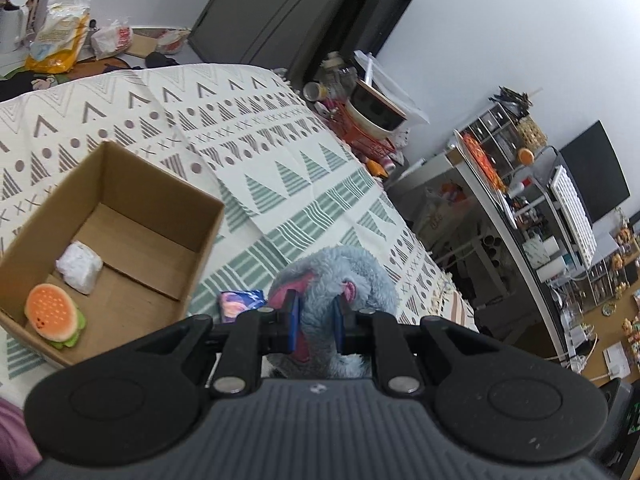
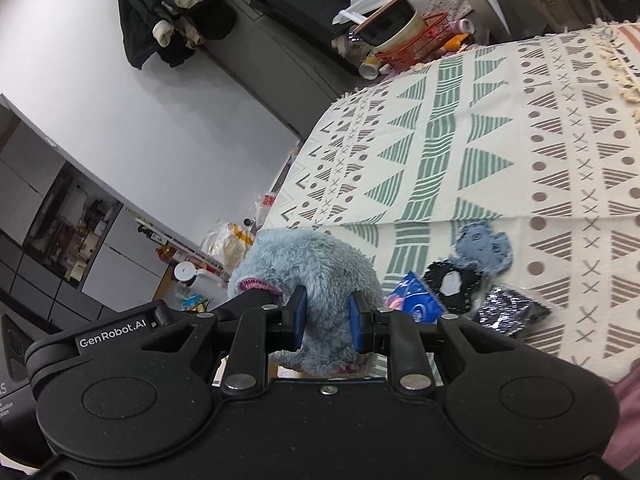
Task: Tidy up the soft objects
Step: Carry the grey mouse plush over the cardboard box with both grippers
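Note:
A fluffy blue-grey plush toy (image 1: 340, 276) with pink trim is held up over the patterned bedspread. My left gripper (image 1: 316, 312) is shut on one part of it, and my right gripper (image 2: 326, 316) is shut on another part of the same plush toy (image 2: 308, 256). An open cardboard box (image 1: 160, 184) sits to the left in the left wrist view, holding a burger plush (image 1: 54, 314) and a white soft lump (image 1: 79, 267). A blue packet (image 1: 240, 302) lies beside the box.
On the bedspread (image 2: 500, 140) lie a blue packet (image 2: 416, 296), a grey-blue patch (image 2: 486, 250), a black patch with a white centre (image 2: 450, 284) and a dark glittery piece (image 2: 508, 310). A red wire basket (image 2: 416, 42) with clutter stands past the bed's far edge. Shelves (image 1: 540, 208) stand at right.

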The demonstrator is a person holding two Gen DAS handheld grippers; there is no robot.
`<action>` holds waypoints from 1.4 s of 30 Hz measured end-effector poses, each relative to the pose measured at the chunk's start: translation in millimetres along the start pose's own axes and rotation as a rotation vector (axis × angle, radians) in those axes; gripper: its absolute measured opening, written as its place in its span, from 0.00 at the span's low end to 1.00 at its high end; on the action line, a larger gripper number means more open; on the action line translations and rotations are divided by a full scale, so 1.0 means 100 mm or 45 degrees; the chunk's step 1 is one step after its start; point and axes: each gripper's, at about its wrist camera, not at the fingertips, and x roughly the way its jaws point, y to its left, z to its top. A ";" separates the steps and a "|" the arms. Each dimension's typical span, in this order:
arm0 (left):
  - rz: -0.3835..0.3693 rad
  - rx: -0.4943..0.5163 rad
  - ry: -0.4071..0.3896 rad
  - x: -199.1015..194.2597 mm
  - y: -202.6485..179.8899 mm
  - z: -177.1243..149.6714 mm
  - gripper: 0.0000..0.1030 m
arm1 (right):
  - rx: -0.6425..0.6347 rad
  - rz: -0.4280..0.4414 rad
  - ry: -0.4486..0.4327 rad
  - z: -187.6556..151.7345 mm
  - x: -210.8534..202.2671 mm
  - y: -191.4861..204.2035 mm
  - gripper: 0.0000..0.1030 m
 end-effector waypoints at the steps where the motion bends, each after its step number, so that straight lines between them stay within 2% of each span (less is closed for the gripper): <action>1: 0.004 -0.007 -0.004 0.00 0.03 0.02 0.16 | -0.004 0.002 0.004 0.00 0.03 0.03 0.22; 9: 0.031 -0.066 -0.025 -0.03 0.33 0.19 0.16 | -0.020 0.029 0.052 -0.05 0.32 0.20 0.22; 32: 0.192 -0.219 -0.092 0.02 1.04 0.59 0.16 | -0.012 0.088 0.217 -0.18 1.23 0.56 0.22; 42: 0.237 -0.266 -0.074 0.15 1.27 0.70 0.16 | -0.014 0.072 0.251 -0.20 1.52 0.62 0.25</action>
